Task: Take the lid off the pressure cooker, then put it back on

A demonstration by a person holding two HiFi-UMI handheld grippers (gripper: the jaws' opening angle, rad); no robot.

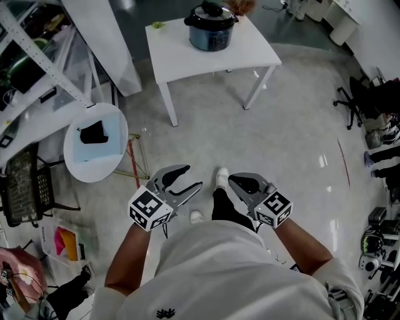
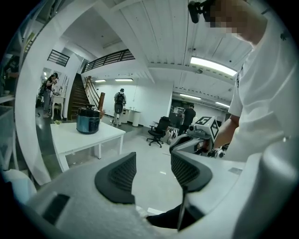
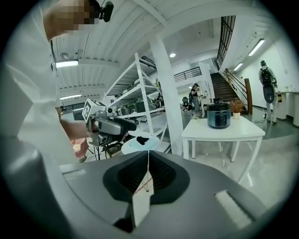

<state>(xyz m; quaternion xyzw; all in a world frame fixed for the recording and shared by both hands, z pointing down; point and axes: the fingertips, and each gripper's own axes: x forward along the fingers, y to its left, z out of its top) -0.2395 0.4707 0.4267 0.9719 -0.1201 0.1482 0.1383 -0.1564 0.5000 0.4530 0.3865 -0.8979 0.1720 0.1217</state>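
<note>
Pale workshop floor separates the person from the far white table (image 1: 250, 53), where the pressure cooker (image 1: 212, 31) stands, lid (image 1: 214, 10) on. It is well out of reach, so both tongs hang idle: left gripper (image 1: 194, 177) released, empty; right gripper (image 1: 233, 180) clenched on nothing.

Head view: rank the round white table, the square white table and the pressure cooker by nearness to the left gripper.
1. Round white table, off to the left gripper's left.
2. Square white table, farther ahead.
3. Pressure cooker, on that table's far side.
</note>
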